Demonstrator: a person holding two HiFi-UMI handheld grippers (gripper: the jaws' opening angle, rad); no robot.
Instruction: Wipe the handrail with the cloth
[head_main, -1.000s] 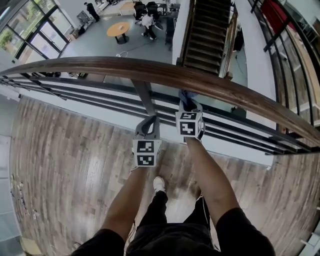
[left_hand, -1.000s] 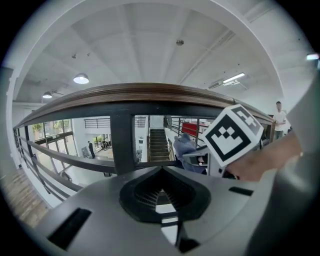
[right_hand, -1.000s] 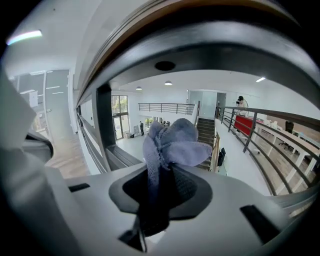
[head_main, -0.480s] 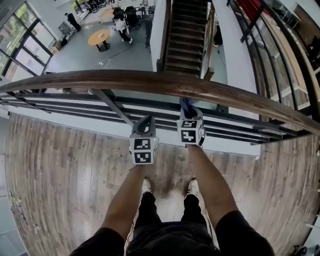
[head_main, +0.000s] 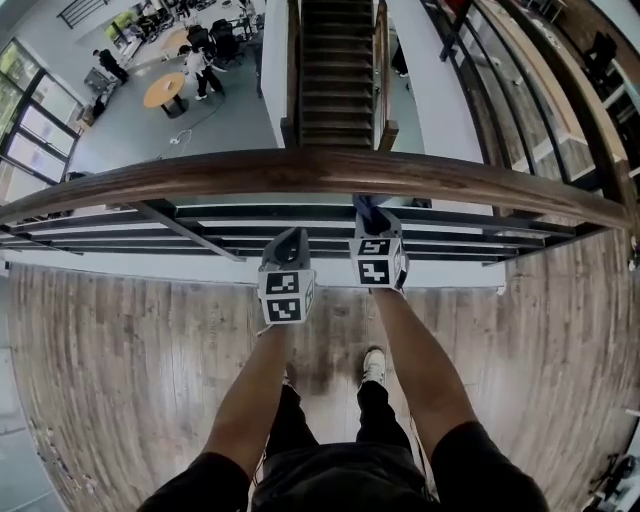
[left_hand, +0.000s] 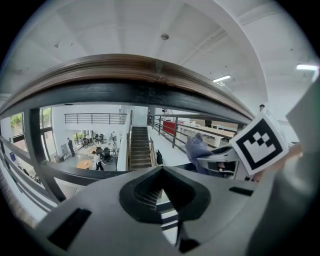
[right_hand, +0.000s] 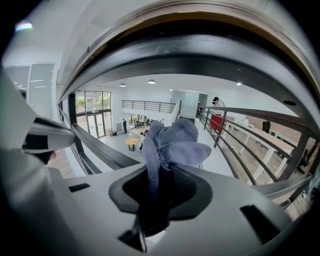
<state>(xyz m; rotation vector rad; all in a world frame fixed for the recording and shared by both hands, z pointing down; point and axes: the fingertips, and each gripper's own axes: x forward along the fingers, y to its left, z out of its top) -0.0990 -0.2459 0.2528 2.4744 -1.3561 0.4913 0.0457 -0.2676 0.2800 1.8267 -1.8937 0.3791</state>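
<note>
On the left, the left gripper (head_main: 289, 243) hangs just short of the railing with its jaws together and nothing between them. It has no part in the wiping as far as I can judge. To its right, the right gripper (head_main: 372, 216) is clamped on a bunched blue cloth (right_hand: 172, 140), which pokes up just beneath the near edge of the wooden handrail (head_main: 200, 172). I cannot tell whether it touches the wood.

To wipe well, I'd lift the cloth onto the top of the rail, press so the bunch flattens, and draw it along in long overlapping strokes. The hard jaws should stay off the wood. No container of any kind is in sight.
</note>
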